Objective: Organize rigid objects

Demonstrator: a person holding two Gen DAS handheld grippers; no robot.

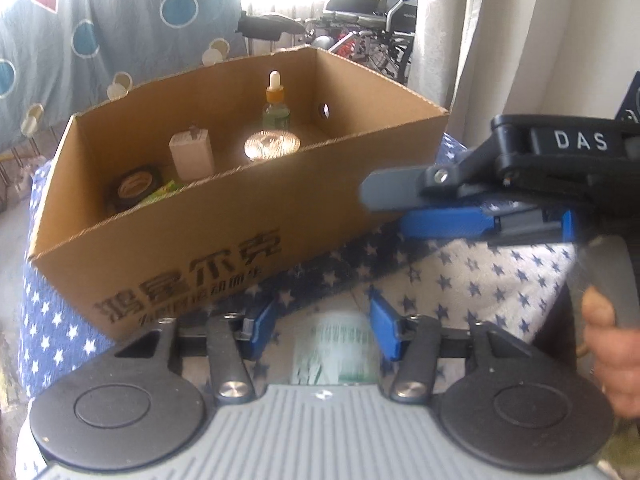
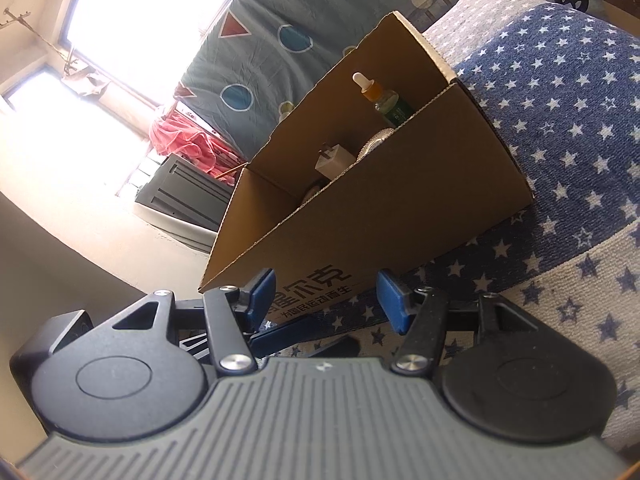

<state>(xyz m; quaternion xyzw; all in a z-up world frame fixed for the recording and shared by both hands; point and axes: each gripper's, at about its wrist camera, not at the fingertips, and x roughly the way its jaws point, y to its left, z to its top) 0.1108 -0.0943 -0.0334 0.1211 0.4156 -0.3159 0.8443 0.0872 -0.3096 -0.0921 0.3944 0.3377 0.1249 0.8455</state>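
Star-print blue and white cloth (image 1: 500,276) covers the surface, with a patterned grey sheet (image 1: 60,40) of circles and triangles hanging behind and a bright window beyond. Wheelchair (image 1: 372,4) parked at the back, near a pale curtain (image 1: 520,32).

Open cardboard box (image 1: 224,236) sits on the cloth, printed characters on its near wall. Inside: dropper bottle (image 1: 275,104) upright toward the far wall, amber neck and white bulb; round shiny metallic item (image 1: 272,145) just in front of it; white charger plug (image 1: 191,156) upright to the left, prongs up; dark round item (image 1: 134,190) in the near left corner, partly hidden by the box wall; something green (image 1: 166,192) beside it, too hidden to identify.

Left tongs (image 1: 324,330): blue pads spread apart, released. A small container with a green-and-white label (image 1: 336,354) lies between them on the cloth, blurred; contact with the pads not visible. It is outside the box, just in front of the near wall.

Right tongs (image 2: 326,300): pads apart, released, nothing between them, pointed at the box's near wall. From the left wrist view the right device enters from the right, held by a hand (image 1: 612,344) on its grey handle, close to the box's right corner.
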